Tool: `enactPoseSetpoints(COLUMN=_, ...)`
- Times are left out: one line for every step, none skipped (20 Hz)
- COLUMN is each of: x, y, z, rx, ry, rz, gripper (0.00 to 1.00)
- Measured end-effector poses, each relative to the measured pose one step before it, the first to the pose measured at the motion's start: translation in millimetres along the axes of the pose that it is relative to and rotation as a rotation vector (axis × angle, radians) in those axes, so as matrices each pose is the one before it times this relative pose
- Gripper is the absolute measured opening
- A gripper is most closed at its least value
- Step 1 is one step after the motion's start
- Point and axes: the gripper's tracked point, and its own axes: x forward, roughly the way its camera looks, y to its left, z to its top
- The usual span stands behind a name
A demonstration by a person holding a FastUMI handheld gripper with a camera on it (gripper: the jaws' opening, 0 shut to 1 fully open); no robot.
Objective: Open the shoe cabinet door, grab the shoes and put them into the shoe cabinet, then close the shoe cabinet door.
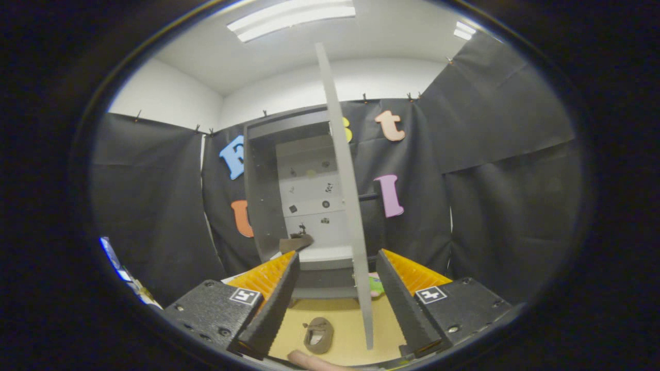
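So the shoe cabinet [289,206] stands dead ahead at 12 o'clock with its door [346,196] swung out edge-on toward us, so I'd say the opening step is done. One shoe [318,335] sits on the tan floor [350,314] low between the fingers, near 6 o'clock, and another brownish one [296,242] looks already on the bottom shelf. The gripper [335,299] is spread wide and holding nothing; next it probably needs to dip down and close on that floor shoe.
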Motion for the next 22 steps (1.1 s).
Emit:
enactPoseSetpoints(x=3.91, y=7.07, z=-4.79, rx=-0.0157, ry=0.00045, rz=-0.0029, gripper=0.97)
enactPoseSetpoints(x=4.35, y=9.25, z=-9.69, rx=-0.0223, ry=0.00236, rz=0.00352, gripper=1.0)
enactPoseSetpoints(x=4.38, y=11.44, z=-7.94, rx=-0.01999, ry=-0.00003, rz=0.01155, gripper=1.0)
enactPoseSetpoints(x=6.42, y=14.09, z=-11.29, rx=-0.01357, ry=0.00932, rz=0.01352, gripper=1.0)
enactPoseSetpoints(x=6.17, y=10.96, z=-9.62, rx=-0.00238, ry=0.00979, rz=0.00873, gripper=1.0)
enactPoseSetpoints(x=7.42, y=10.83, z=-9.29, rx=-0.00321, ry=0.00904, rz=0.01274, gripper=1.0)
enactPoseSetpoints(x=7.17, y=10.56, z=-9.11, rx=-0.00607, ry=0.00743, rz=0.01476, gripper=1.0)
enactPoseSetpoints(x=7.55, y=8.52, z=-11.6, rx=-0.01152, ry=0.00579, rz=0.00296, gripper=1.0)
enactPoseSetpoints(x=8.8, y=5.56, z=-10.85, rx=-0.01098, ry=0.0013, rz=-0.00456, gripper=1.0)
enactPoseSetpoints(x=10.67, y=8.01, z=-14.82, rx=-0.01366, ry=0.00865, rz=0.00178, gripper=1.0)
enactPoseSetpoints(x=9.23, y=9.45, z=-13.35, rx=-0.01175, ry=0.01019, rz=0.00611, gripper=1.0)
enactPoseSetpoints(x=10.22, y=11.39, z=-15.6, rx=-0.0038, ry=0.01101, rz=0.01078, gripper=1.0)
enactPoseSetpoints(x=9.36, y=8.0, z=-15.6, rx=0.00142, ry=0.01891, rz=0.00792, gripper=1.0)
enactPoseSetpoints(x=8.81, y=6.57, z=-16.92, rx=0.00661, ry=0.02044, rz=0.00172, gripper=1.0)
enactPoseSetpoints(x=9.46, y=4.57, z=-12.86, rx=0.00075, ry=0.00623, rz=-0.0012, gripper=1.0)
enactPoseSetpoints(x=10.25, y=2.87, z=-10.94, rx=-0.00813, ry=0.0045, rz=-0.00237, gripper=1.0)
enactPoseSetpoints(x=8.35, y=2.34, z=-9.63, rx=-0.00969, ry=0.00077, rz=-0.00562, gripper=1.0)
enactPoseSetpoints(x=8.15, y=2.51, z=-11.04, rx=-0.0087, ry=0.00275, rz=-0.00119, gripper=1.0)
enactPoseSetpoints(x=7.17, y=5.04, z=-11.57, rx=-0.00646, ry=0.00881, rz=0.00863, gripper=1.0)
enactPoseSetpoints(x=6.92, y=5.99, z=-11.46, rx=-0.00978, ry=0.01084, rz=0.01082, gripper=1.0)
enactPoseSetpoints(x=8.85, y=3.59, z=-12.99, rx=-0.01033, ry=0.0144, rz=0.00616, gripper=1.0)
enactPoseSetpoints(x=9.51, y=0.31, z=-13.36, rx=-0.00896, ry=0.01493, rz=-0.00286, gripper=1.0)
